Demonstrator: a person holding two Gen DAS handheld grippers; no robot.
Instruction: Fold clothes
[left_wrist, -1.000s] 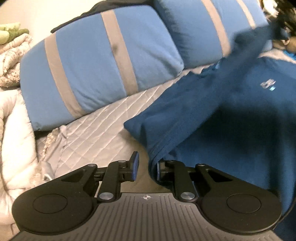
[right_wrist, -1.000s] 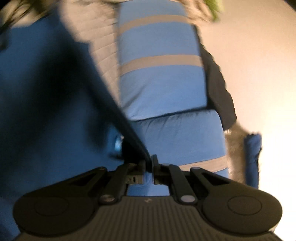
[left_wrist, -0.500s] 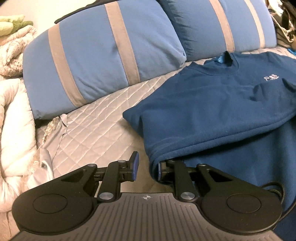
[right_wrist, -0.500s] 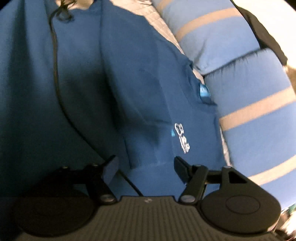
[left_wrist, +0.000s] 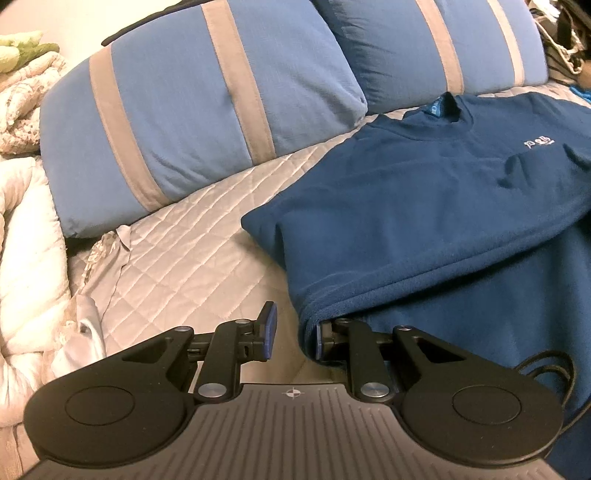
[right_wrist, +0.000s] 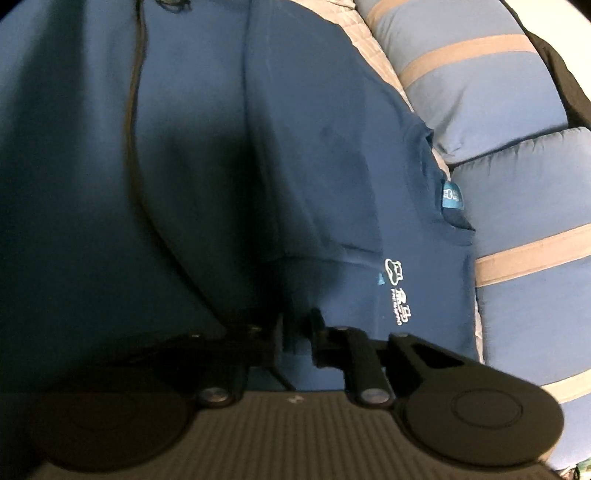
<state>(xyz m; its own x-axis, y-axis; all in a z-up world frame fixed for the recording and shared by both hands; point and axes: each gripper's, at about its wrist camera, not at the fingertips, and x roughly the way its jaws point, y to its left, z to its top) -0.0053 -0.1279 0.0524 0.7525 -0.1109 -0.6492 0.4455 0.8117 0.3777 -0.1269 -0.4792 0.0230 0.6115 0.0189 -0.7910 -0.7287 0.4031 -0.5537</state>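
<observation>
Folding a navy sweatshirt (left_wrist: 424, 206) laid flat on the quilted bedcover (left_wrist: 192, 251), collar toward the striped pillows (left_wrist: 184, 122) at 12 o'clock in the left wrist view, body filling everything from 1 to 4 o'clock. Left gripper (left_wrist: 293, 336) at 6 o'clock, parted narrowly, bare quilt showing through the gap; a doubled-over edge of the garment touching only the finger on the 3 o'clock side, so not clamped. Right gripper (right_wrist: 297, 338) at 6 o'clock in its own view, jaws having just been closing, now nearly together with a ridge of blue cloth between them, seemingly pinched, just toward 8 o'clock of the white chest logo (right_wrist: 397, 291); deep shadow there, so hard to confirm how many layers. Likely mid-fold, with one side turned in and the next grab under way. Risks from here: lifting with one pinch point only and dragging the whole body askew, since nothing on the left pins the fold; catching just the top layer and pulling it off the layer beneath, leaving a bunched crease; snagging the black cable (right_wrist: 136, 147) lying across the fabric from 11 toward 7 o'clock and hauling it into the fold; nudging the collar up against the pillows.
</observation>
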